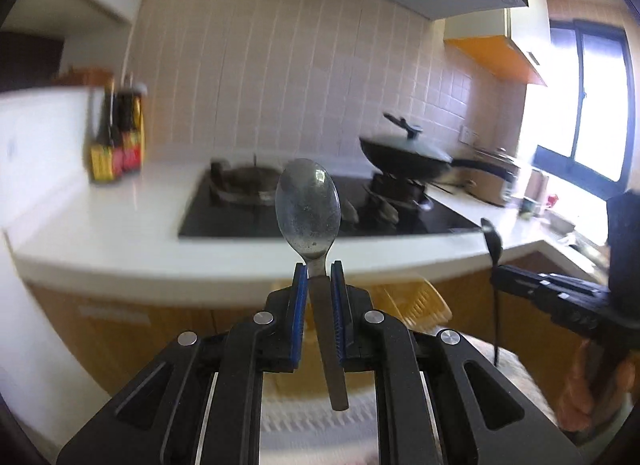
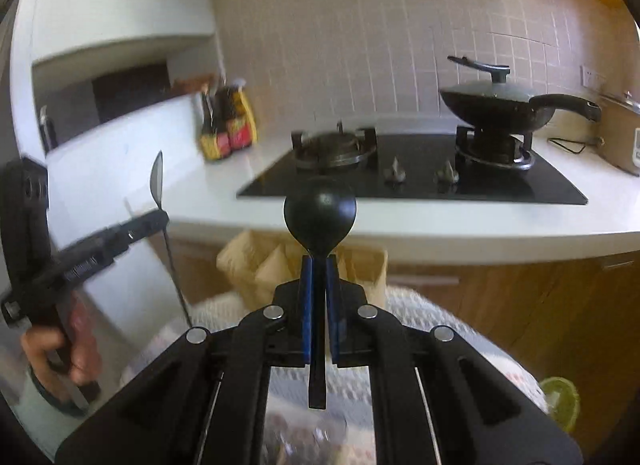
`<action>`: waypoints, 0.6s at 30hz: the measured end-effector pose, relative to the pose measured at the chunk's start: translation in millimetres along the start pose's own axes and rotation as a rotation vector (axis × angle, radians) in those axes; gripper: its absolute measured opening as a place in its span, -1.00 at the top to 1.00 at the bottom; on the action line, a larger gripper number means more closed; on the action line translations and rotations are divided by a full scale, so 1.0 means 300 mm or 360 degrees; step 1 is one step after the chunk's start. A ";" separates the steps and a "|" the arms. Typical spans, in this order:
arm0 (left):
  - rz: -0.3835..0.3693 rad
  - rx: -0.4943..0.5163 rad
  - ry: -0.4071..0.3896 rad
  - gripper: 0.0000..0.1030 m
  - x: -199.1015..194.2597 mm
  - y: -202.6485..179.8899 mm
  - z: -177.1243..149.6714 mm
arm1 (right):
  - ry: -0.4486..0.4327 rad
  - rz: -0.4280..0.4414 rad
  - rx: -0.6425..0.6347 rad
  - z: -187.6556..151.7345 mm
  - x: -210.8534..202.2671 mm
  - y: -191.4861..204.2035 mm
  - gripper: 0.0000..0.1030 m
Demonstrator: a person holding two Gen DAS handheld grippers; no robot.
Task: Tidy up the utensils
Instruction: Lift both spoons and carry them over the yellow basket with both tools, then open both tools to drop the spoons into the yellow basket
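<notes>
Spoons upright, clear above counter edge

A white stone counter carries a black glass hob set against the far tiled wall. On the hob's right burner sits a black lidded wok; the left round iron burner is bare. Left of the hob, dark sauce bottles with yellow labels stand on the counter. Near the counter's front edge, below it, stands an open cardboard box.

Silver spoon, black spoon
</notes>
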State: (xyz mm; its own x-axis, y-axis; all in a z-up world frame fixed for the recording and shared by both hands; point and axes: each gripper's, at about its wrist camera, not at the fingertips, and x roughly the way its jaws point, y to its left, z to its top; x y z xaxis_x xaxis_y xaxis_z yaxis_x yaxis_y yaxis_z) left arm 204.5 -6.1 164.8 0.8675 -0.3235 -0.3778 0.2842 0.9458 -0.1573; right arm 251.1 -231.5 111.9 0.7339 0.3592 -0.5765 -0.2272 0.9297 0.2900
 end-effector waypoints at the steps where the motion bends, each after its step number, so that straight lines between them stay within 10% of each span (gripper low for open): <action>1: -0.0002 0.0007 -0.0020 0.80 0.017 -0.003 0.016 | -0.0062 -0.0012 0.0012 0.024 0.019 -0.009 0.90; 18: 0.0160 0.0144 -0.0184 0.80 0.293 0.024 -0.004 | -0.0187 -0.0184 -0.0005 -0.001 0.299 -0.110 0.90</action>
State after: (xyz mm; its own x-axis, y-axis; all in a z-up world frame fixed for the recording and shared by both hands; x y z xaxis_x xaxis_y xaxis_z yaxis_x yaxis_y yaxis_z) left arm 282.3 -27.6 129.2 0.9331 -0.2266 -0.2792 0.2247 0.9736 -0.0392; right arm 324.3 -230.1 50.5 0.8252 0.2376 -0.5124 -0.1384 0.9646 0.2244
